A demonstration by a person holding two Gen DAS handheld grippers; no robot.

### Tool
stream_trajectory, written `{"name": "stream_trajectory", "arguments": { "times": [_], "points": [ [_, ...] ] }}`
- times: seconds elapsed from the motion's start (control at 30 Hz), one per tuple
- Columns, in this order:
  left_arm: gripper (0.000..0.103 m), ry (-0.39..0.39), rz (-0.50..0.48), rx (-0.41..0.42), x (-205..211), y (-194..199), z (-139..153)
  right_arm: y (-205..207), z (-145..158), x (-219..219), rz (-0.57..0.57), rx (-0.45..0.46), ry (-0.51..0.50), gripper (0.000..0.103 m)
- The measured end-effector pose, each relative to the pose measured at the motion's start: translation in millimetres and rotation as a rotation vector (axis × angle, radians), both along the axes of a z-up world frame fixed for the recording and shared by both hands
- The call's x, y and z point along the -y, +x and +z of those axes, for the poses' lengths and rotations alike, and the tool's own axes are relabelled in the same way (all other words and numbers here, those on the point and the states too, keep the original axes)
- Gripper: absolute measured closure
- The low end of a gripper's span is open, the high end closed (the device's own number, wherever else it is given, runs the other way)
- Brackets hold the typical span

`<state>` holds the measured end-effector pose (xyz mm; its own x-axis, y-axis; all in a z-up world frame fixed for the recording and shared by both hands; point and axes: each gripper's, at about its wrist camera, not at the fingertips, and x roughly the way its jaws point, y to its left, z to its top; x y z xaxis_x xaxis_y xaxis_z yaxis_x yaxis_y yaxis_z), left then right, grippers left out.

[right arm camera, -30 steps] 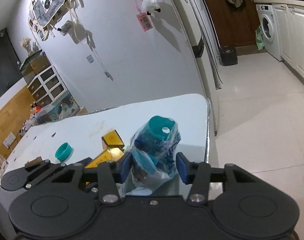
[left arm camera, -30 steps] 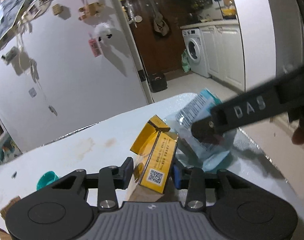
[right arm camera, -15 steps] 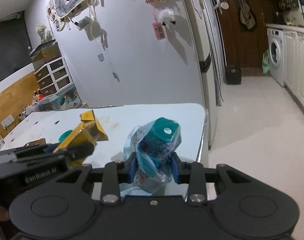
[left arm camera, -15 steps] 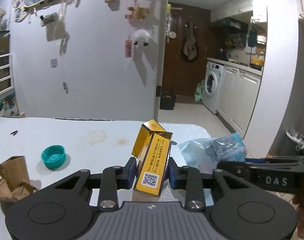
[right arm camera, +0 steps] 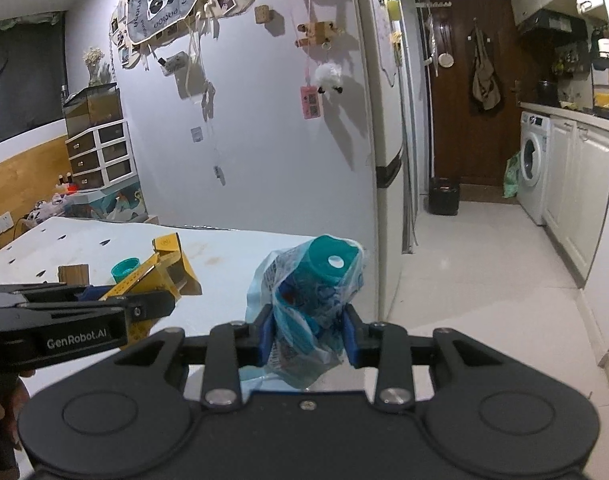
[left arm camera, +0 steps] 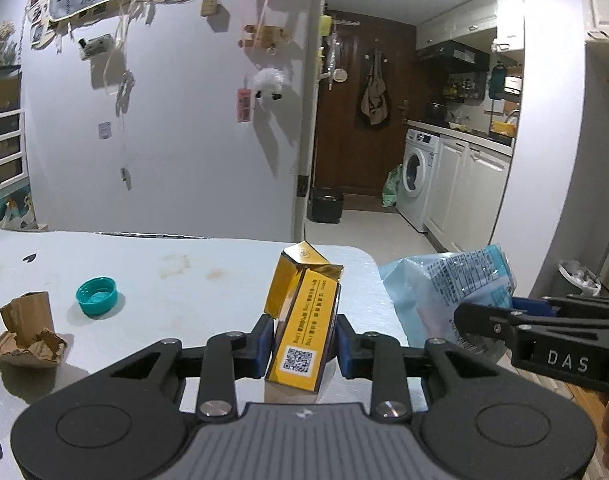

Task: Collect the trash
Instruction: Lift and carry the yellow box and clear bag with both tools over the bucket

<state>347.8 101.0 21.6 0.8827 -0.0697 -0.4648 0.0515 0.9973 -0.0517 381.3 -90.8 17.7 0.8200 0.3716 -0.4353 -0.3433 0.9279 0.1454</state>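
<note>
A white table ends at a rounded corner beside open floor. The left gripper pinches a yellow carton; the right gripper pinches a blue plastic bag past the table's edge.

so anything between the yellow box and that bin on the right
Yes. The right gripper, shut on a blue bag, sits between the box in the left gripper and the bin.

Home kitchen: washing machine, apparently fridge.
</note>
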Motion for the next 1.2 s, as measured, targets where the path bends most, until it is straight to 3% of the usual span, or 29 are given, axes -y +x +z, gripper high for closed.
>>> {"name": "stream_trajectory", "arguments": {
  "times": [0.53,1.2],
  "points": [
    [0.070,0.057,-0.063,-0.010,65,-43,-4,-57,-4,86,-0.117,0.017,-0.040,0.068],
    [0.070,0.033,-0.219,-0.066,195,-84,-26,-118,-32,198,-0.248,-0.014,-0.044,0.068]
  ]
}}
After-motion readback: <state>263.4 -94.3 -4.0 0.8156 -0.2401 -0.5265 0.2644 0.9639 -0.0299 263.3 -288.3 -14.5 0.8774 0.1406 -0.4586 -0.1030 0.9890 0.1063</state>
